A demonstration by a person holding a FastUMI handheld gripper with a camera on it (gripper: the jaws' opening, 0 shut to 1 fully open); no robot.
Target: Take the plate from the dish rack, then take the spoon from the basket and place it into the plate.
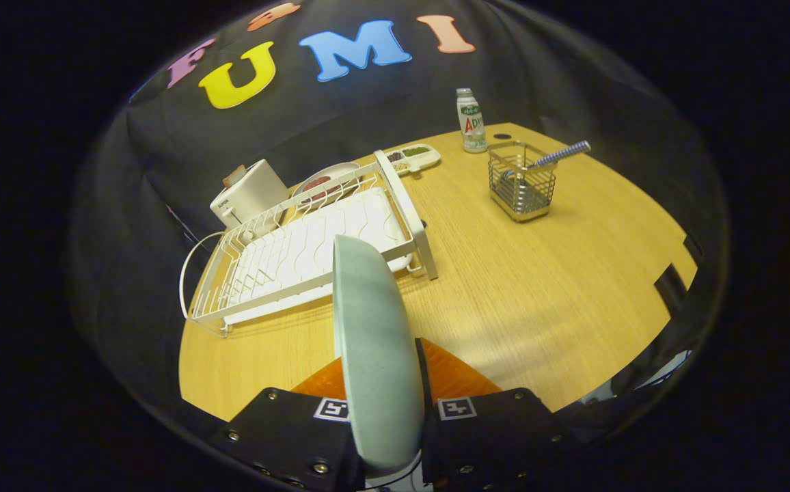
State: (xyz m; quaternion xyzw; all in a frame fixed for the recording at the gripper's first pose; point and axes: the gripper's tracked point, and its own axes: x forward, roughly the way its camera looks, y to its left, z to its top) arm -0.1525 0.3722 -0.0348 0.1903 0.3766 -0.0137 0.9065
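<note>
— What did the gripper (pixel 383 410) have?

— It had the plate (pixel 374 342). The plate stood on its edge between the jaws, and both fingers pressed on it, one from each side. The jaws were open just as wide as the plate is thick.

— Was the plate in the dish rack (pixel 299 253)?

— No. It was out of the rack, held up over the near part of the tabletop (pixel 538 287). The rack sat beyond it, on the left side of the tabletop, and its slots held nothing.

— Where was the spoon (pixel 555 156)?

— In the wire basket (pixel 521 183). The basket stood near the far edge of the tabletop, well apart from the rack, on the right. The spoon leaned in it, and its striped handle stuck out over the rim to the right.

— What else was there?

— A small bottle (pixel 471 120) stood just behind the basket, at the far edge. A little tray (pixel 414 157) with food in its parts lay near the far end of the rack. A white toaster (pixel 250 193) stood behind the rack, at the far left. Between the toaster and the tray lay another plate (pixel 327 179) with something dark on it.
</note>
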